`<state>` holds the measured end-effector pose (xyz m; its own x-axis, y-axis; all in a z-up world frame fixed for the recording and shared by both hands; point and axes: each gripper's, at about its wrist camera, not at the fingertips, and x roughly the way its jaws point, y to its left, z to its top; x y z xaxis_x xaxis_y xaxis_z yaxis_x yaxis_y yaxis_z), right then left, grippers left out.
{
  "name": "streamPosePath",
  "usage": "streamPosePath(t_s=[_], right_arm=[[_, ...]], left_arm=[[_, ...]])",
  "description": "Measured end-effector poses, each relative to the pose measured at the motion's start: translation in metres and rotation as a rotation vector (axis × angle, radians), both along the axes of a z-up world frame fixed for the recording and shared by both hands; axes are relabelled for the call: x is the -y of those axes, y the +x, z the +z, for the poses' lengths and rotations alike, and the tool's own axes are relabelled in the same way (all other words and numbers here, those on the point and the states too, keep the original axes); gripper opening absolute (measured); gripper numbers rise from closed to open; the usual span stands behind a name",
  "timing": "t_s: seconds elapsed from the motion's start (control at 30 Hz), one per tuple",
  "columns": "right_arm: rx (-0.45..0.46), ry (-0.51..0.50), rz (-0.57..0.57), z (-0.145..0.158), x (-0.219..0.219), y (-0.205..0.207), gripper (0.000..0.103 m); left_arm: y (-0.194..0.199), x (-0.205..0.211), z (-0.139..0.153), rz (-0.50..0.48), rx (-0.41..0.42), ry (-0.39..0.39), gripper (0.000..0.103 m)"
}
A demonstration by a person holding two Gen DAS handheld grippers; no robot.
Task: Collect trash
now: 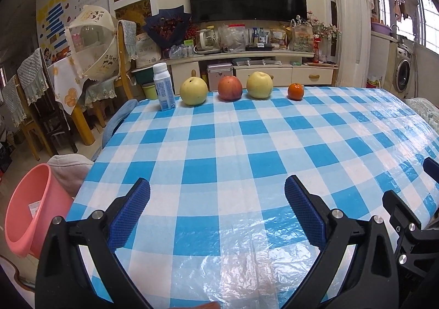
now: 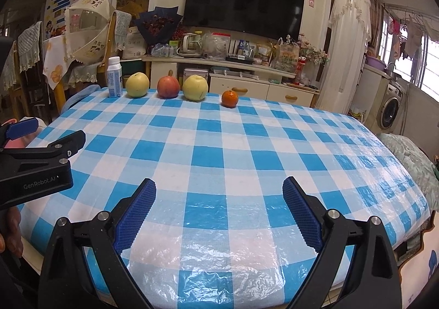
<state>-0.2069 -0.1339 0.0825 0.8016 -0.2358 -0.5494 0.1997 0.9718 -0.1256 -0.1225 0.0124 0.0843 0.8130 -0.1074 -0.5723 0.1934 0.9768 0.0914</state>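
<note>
I find both my left gripper (image 1: 216, 193) and my right gripper (image 2: 219, 193) released and carrying nothing, fingers spread wide above the near edge of the blue-and-white checked, plastic-covered tabletop (image 1: 233, 144). The one likely trash item, a small white plastic bottle with a pale blue label (image 1: 163, 86), stands upright at the far left, just beside a row of four fruits. A pink plastic bin (image 1: 33, 213) sits on the floor off the left edge, presumably placed to receive it.

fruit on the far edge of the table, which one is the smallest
The orange mandarin, at the right end of the row. It is clearly smaller than the two yellow pears and the red apple beside it.
</note>
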Motion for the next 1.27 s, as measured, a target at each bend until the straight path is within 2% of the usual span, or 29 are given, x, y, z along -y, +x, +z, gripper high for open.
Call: streamPosePath(t_s=[0.37,0.87,1.07,1.27], right_arm=[[-0.004,0.021,-0.004,-0.003,0.005,0.004,0.093],[-0.008,0.082,0.015,-0.005,0.015,0.015,0.093],[-0.07,0.158,-0.01,-0.018,0.033,0.044,0.094],[-0.23,0.208,-0.02,-0.049,0.047,0.094,0.094]], left_arm=[[0.004,0.001,-0.002,-0.006,-0.009,-0.007,0.099],[0.015,0.01,-0.011,-0.004,0.0,0.031,0.099],[0.052,0.017,-0.03,0.024,-0.126,0.052,0.099],[0.085,0.025,-0.057,0.066,-0.235,0.057,0.099]])
